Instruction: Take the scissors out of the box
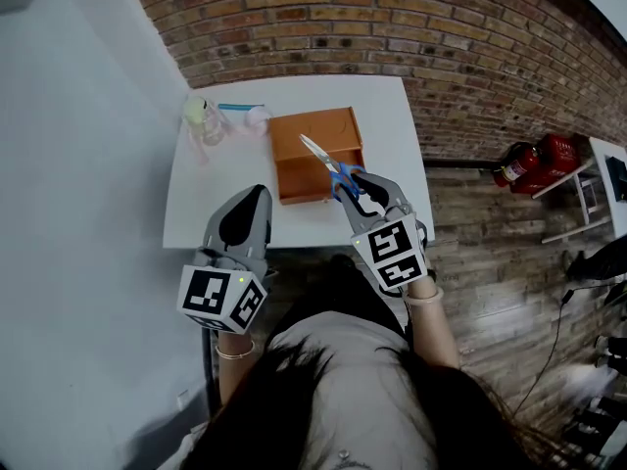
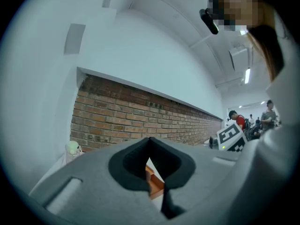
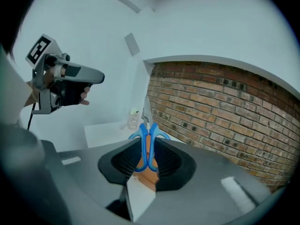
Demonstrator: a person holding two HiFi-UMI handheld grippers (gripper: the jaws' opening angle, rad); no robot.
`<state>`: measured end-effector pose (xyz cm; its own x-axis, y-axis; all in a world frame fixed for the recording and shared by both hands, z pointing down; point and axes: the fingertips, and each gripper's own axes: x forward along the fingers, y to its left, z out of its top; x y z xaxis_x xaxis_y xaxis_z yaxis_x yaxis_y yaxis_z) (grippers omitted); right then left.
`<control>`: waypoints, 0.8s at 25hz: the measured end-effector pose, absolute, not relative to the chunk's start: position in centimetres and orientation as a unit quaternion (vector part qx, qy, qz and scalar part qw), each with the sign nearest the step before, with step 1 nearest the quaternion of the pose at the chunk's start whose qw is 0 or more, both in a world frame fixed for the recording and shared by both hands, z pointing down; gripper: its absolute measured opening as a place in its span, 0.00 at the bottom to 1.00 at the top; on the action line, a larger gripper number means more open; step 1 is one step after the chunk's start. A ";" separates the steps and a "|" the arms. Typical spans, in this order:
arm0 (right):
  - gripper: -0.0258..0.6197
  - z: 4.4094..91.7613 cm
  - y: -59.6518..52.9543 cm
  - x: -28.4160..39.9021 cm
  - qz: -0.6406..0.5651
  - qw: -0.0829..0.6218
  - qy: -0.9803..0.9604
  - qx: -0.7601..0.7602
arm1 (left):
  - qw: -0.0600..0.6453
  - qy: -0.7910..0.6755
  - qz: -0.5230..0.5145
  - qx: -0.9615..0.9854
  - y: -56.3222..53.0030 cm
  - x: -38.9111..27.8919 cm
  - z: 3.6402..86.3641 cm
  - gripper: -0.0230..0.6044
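The table [image 1: 196, 213] extends ahead of and below both tools, with the orange box [image 1: 294, 145] under the tips of the right gripper [image 1: 351, 186]. The left gripper [image 1: 257, 196], jaws together and empty, sits level short of the box. The right gripper is clamped on the blue handles of the scissors [image 1: 323, 157], blades pointing ahead (apparently above the box). Hold firm pressure, lift until the blades clear the rim, then carry sideways.

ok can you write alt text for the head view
Seen from above, the right gripper clamps blue-handled scissors, blades pointing up-left, over an open orange box on a white table. The left gripper hovers empty at the table's near edge; a brick wall runs behind.
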<state>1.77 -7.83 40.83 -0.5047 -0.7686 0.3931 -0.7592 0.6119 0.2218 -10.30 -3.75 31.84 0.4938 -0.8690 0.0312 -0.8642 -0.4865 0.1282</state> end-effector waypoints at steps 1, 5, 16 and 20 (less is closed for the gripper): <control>0.19 40.4 -7.8 1.8 -0.012 0.227 -0.867 0.443 | 0.063 -0.502 -0.019 0.862 -3.8 -10.2 31.8 0.04; 0.19 39.0 -7.7 2.0 -0.022 0.204 -0.867 0.455 | 0.059 -0.501 -0.021 0.863 -3.8 -10.0 31.6 0.04; 0.19 35.1 -7.7 2.6 -0.060 0.162 -0.878 0.447 | 0.055 -0.513 -0.027 0.856 -4.3 -8.5 30.7 0.04; 0.19 33.7 -7.5 3.7 -0.067 0.149 -0.883 0.441 | 0.056 -0.519 -0.026 0.853 -4.3 -7.1 30.4 0.04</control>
<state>3.70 -7.52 33.69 -0.5675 -0.7979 0.2030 -0.7579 0.6026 0.2500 -7.15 -4.26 30.36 0.4600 -0.8878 0.0133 -0.8820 -0.4552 0.1218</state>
